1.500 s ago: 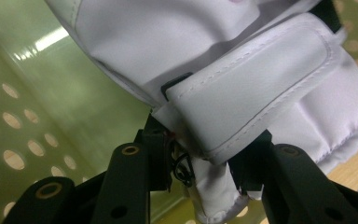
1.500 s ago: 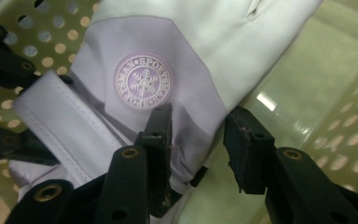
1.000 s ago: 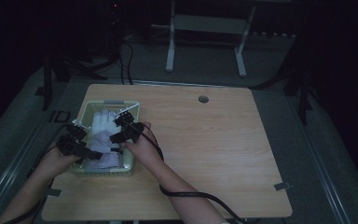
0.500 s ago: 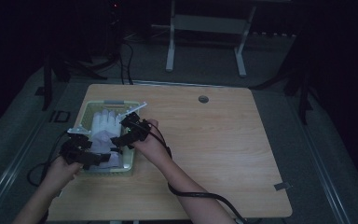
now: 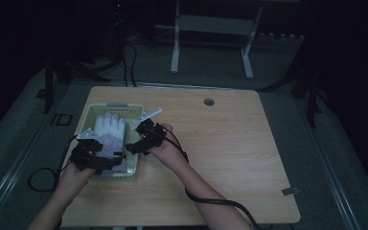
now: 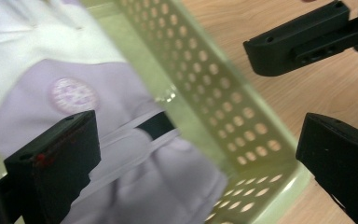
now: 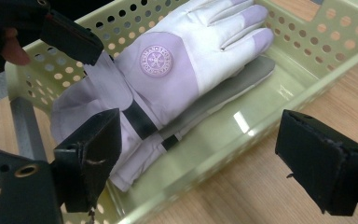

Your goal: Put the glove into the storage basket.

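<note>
Lilac-and-white glove [image 7: 168,74] — soft, light, floppy — lies in the green basket [image 5: 88,115]; both grippers, left [image 5: 106,158] and right [image 5: 133,139], released. Best pinched at its six-o'clock cuff.

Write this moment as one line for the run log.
gloves: lying in basket | left claw: open, holds nothing | right claw: open, holds nothing

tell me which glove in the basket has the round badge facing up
The top glove, white and lilac with a round badge on its back. The one beneath it shows only a grey side.
</note>
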`<state>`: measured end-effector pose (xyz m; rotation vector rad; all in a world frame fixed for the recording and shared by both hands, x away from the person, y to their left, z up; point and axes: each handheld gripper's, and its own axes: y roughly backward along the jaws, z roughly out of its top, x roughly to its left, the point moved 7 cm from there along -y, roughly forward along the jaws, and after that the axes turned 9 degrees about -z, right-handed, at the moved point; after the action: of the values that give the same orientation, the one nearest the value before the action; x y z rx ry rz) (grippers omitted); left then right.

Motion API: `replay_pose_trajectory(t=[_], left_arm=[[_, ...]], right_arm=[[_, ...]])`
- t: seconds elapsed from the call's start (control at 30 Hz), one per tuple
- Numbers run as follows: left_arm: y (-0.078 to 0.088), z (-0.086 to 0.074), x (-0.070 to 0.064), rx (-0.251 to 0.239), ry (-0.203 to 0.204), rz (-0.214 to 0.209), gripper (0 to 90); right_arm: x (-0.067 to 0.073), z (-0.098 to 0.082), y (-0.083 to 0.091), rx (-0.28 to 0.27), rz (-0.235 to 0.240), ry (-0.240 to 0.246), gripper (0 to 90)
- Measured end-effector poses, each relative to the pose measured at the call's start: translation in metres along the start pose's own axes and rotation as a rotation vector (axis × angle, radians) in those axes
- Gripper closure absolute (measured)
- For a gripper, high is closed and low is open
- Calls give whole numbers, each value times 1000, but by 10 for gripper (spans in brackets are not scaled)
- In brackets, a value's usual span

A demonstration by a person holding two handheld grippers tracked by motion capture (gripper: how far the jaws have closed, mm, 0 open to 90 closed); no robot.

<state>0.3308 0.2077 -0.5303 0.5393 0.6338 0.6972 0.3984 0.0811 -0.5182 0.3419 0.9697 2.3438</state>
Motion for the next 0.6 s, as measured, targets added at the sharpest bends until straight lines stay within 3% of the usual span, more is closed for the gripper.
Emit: replay_pose_trajectory(t=[0.1,0.33,0.47,0.6], left_arm=[[-7,3,-13,-13,-25,-36,0],[-21,10,-35,-20,-69,-64,0],[-27,14,-47,-32,-90,-83,0],[-35,17,-61,-32,-109,-112,0]], right_arm=[[-3,-5,5,-10,-9,3,144],[-21,-21,21,-23,-23,-14,145],[-28,-32,31,-17,-52,28,145],[-36,-41,41,-28,-49,8,145]])
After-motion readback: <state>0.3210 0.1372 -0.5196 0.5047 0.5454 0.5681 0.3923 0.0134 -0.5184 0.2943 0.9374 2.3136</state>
